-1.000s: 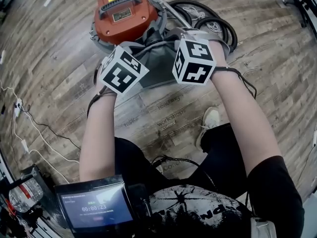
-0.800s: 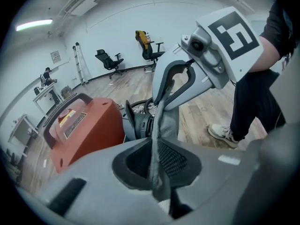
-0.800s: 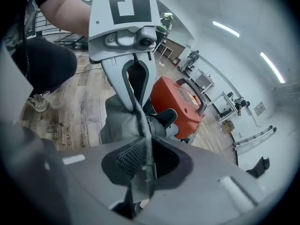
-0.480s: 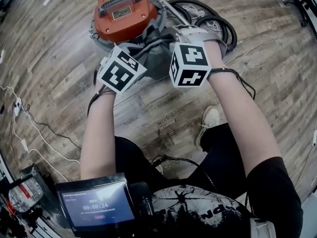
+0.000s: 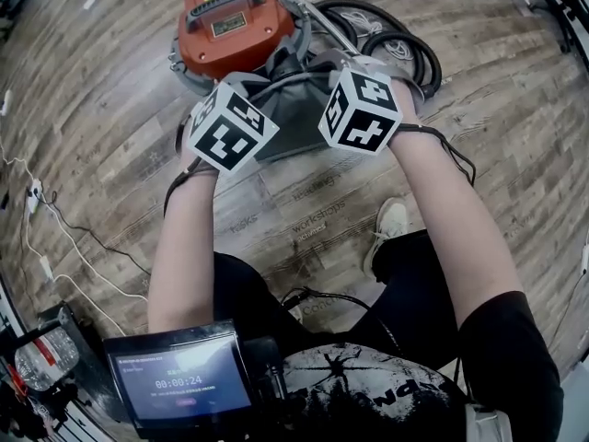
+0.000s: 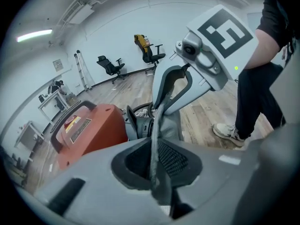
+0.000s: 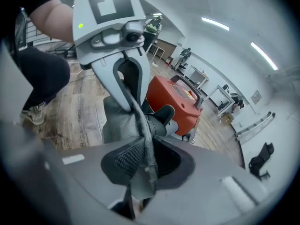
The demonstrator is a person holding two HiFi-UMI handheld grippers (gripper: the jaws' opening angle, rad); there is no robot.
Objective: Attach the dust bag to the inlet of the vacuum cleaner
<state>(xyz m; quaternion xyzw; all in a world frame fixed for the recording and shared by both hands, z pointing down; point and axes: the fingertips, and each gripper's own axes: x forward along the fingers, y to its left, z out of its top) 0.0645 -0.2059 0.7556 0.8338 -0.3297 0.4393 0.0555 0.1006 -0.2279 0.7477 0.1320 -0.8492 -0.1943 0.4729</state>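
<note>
Stretching the dust bag (image 5: 296, 109) between them, the left gripper (image 6: 157, 170) and the right gripper (image 7: 139, 165) each pinch one side of the bag's mouth. That pull draws the opening taut, likely so it can be worked over the black inlet (image 7: 159, 120) of the vacuum cleaner (image 5: 230, 26). Both pairs of jaws stand narrow with grey cloth clamped between the pads. Both have just been easing open a little, yet the fabric runs tight from one to the other. The bag hangs low over the wooden floor (image 5: 110, 127), just in front of the orange body, with its mouth edge right beside the inlet. Whether the edge already touches the inlet I cannot tell.

Each grip holds only a thin strip of the rim, so any further slackening could let that edge slip out. The coiled hose (image 5: 405, 49) lies close behind the right gripper and crowds that side. Bare floor to the left and toward the person leaves open room to pull back or swing. The person's shoe (image 5: 391, 224) sits well clear.
</note>
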